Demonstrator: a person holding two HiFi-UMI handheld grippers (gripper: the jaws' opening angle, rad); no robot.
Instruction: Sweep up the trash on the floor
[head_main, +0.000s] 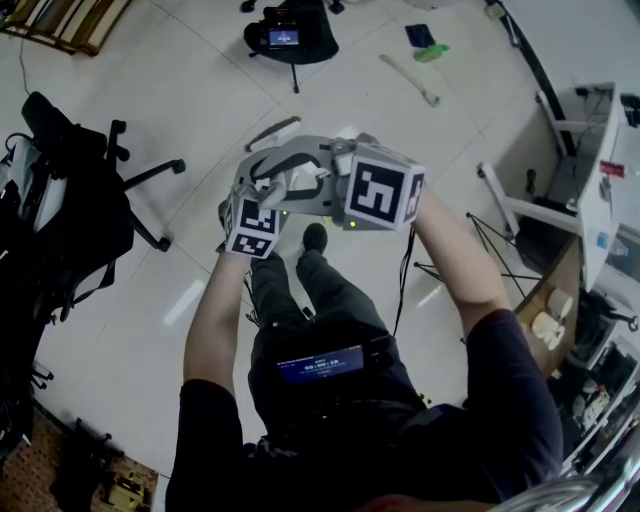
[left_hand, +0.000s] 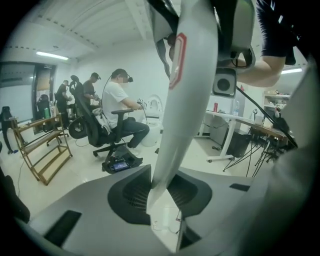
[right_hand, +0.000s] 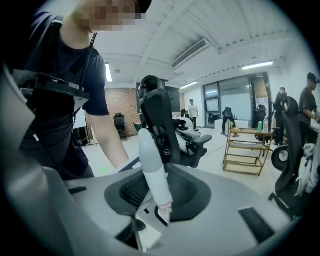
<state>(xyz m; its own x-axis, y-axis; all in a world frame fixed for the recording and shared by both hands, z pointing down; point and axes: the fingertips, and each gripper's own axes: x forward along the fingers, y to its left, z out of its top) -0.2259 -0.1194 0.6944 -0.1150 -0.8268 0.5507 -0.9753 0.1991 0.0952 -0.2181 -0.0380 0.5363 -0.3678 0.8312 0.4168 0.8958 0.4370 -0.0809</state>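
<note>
I hold both grippers close together at waist height over the white tiled floor (head_main: 200, 90). My left gripper (head_main: 268, 178) (left_hand: 161, 197) is shut on a long white handle (left_hand: 185, 100) with a red-outlined mark; the handle rises out of the top of the left gripper view. My right gripper (head_main: 318, 170) (right_hand: 152, 200) is shut on a rounded grey-and-white handle (right_hand: 150, 165) that stands up between its pads. Whether both handles belong to one tool I cannot tell. On the far floor lie a green scrap (head_main: 432, 52), a dark blue flat piece (head_main: 420, 35) and a white brush-like stick (head_main: 410, 80).
A dark strip (head_main: 272, 132) lies on the floor just beyond the grippers. A black office chair (head_main: 60, 190) stands at the left, a wooden rack (head_main: 70, 20) at the far left and a black stand with a screen (head_main: 290, 38) ahead. White desks (head_main: 560, 130) line the right. A seated person (left_hand: 117, 107) works nearby.
</note>
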